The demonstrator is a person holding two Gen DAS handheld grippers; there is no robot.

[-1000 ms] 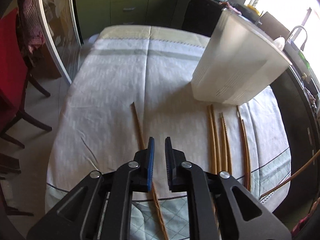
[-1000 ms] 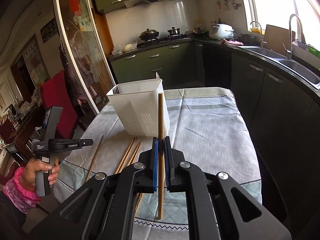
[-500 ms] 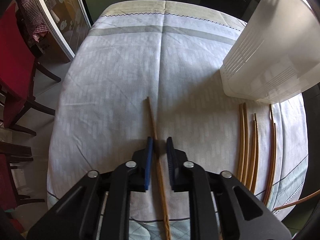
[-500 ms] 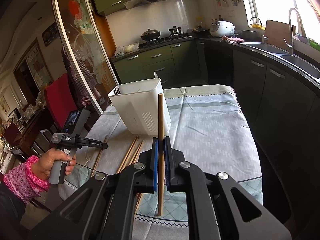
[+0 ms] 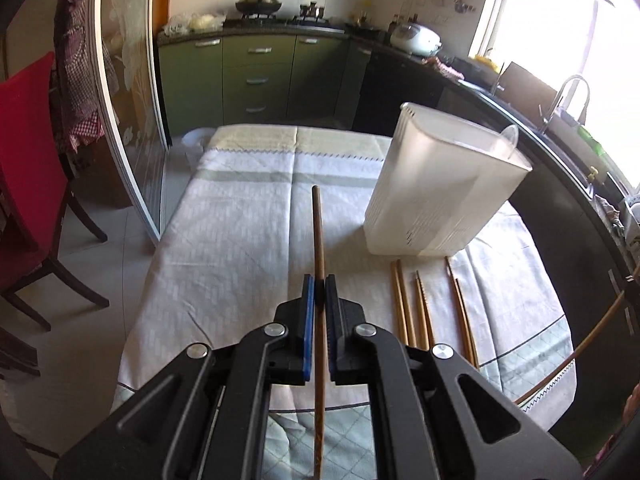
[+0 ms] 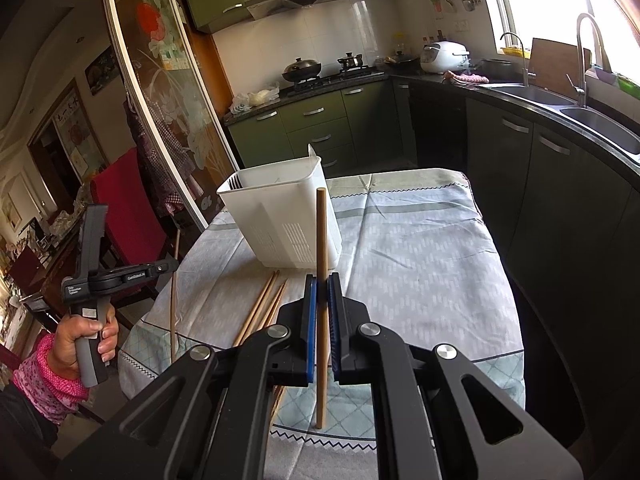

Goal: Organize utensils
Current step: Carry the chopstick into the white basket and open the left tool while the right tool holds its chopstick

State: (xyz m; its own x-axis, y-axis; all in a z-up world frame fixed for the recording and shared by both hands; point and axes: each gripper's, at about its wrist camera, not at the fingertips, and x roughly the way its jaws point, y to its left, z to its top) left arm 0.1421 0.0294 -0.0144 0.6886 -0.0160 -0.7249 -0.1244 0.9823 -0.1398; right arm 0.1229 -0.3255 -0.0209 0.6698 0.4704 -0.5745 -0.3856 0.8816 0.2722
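My left gripper [image 5: 319,284] is shut on a brown chopstick [image 5: 317,232] and holds it above the clothed table [image 5: 240,220], its tip pointing away from me. A white plastic utensil holder [image 5: 440,192] stands to the right. Several more chopsticks [image 5: 420,308] lie on the cloth in front of it. My right gripper [image 6: 322,284] is shut on another chopstick [image 6: 321,232], held upright just in front of the holder [image 6: 280,216]. In the right wrist view a hand carries the left gripper [image 6: 170,267] at the table's left edge, its chopstick [image 6: 173,300] hanging down.
A red chair [image 5: 28,160] and a curved glass sliding door [image 5: 128,120] stand left of the table. A dark counter with sinks [image 6: 560,100] runs along the right. Green cabinets [image 5: 260,76] and a stove are at the back.
My left gripper closed on the lone chopstick and lifted it off the cloth, tilting upward. The right gripper and its chopstick stayed put.
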